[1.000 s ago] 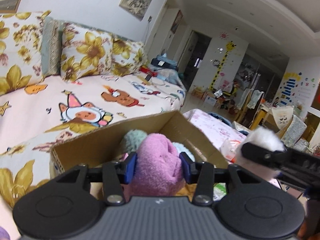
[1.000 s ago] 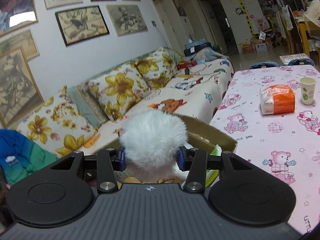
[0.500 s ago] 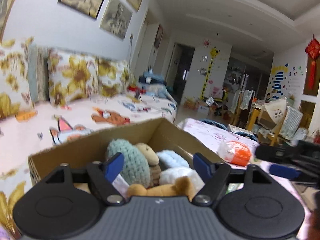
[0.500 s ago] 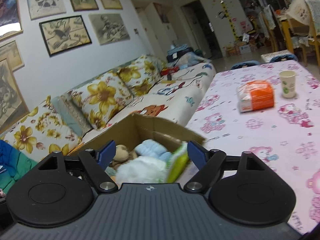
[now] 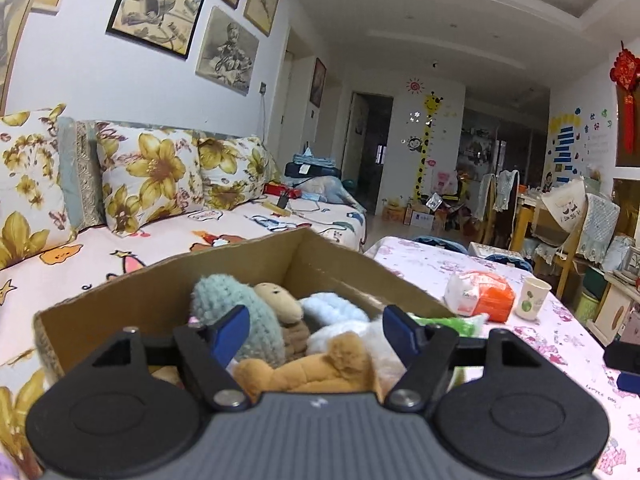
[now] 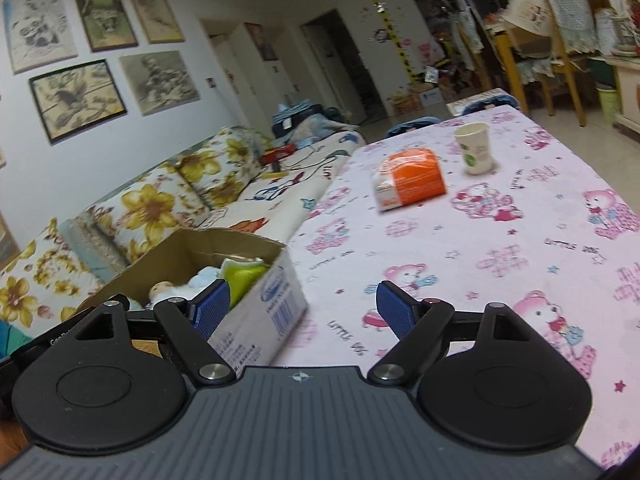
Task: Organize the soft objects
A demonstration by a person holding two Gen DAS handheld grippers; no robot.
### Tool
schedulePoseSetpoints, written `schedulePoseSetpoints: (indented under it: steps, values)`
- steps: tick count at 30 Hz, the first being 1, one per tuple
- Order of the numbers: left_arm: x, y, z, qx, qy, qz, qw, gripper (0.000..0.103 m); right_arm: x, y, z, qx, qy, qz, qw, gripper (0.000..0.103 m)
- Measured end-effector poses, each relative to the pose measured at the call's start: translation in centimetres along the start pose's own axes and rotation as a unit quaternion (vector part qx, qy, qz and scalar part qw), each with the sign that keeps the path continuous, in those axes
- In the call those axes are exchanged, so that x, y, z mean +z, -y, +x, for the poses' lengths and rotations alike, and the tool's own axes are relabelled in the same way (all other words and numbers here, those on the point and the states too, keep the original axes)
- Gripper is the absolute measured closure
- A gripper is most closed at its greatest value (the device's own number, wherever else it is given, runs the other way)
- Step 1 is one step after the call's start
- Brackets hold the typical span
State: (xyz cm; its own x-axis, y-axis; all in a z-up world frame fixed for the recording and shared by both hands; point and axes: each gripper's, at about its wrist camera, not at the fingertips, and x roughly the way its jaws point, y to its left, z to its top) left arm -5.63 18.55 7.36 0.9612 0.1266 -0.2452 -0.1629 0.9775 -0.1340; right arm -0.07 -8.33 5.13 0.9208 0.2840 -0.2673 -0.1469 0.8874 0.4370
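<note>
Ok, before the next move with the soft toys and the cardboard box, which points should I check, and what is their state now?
1. Right gripper holds nothing, jaws wide: ok.
2. Left gripper holds nothing: ok. Its jaws are closing, with no toy pinched between the pads.
3. Soft toys lie inside the cardboard box, among them the teal knitted toy and the brown plush: ok.
4. Box stands upright on the table, near its edge: ok.
5. Orange packet and paper cup stand apart from the box: ok.
6. More soft toys left outside the box: cannot tell.
</note>
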Motion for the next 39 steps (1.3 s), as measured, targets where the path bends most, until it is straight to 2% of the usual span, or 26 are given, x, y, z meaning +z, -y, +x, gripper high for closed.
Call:
schedulePoseSetpoints:
  steps: [7, 11, 14, 17, 21, 29, 39]
  values:
    - [-0.2, 1.9, -0.1, 0.000, 0.007, -0.013, 0.9999, 0.028, -0.6, -1.1, 0.1, -0.020, 0.003, -0.019, 1.000, 0.000]
    - [0.2, 1.5, -0.6, -0.008, 0.002, -0.019, 0.9998, 0.013, -1.6, -1.8, -0.3, -0.039, -0.001, -0.038, 0.999, 0.000]
    - [0.8, 1.5, -2.1, -0.020, 0.019, -0.019, 0.9994, 0.001, -2.1, -2.5, -0.6, -0.057, -0.006, -0.050, 0.997, 0.000]
    - [1.4, 2.0, -3.6, -0.023, 0.017, 0.001, 0.9996, 0.001, -2.2, -2.9, -1.4, -0.069, -0.008, -0.060, 0.996, 0.000]
    - [2.0, 1.9, -5.8, -0.025, -0.005, -0.001, 0.9997, 0.001, -2.0, -3.7, -3.1, -0.077, 0.004, -0.066, 0.995, 0.000]
    - [2.8, 1.4, -10.1, -0.008, -0.033, 0.018, 0.9993, 0.001, -2.1, -5.5, -6.7, -0.088, 0.014, -0.084, 0.992, 0.000]
    - [2.8, 1.2, -15.7, -0.005, -0.018, 0.058, 0.9982, 0.001, -2.8, -9.1, -11.6, -0.077, 0.027, -0.119, 0.990, 0.000]
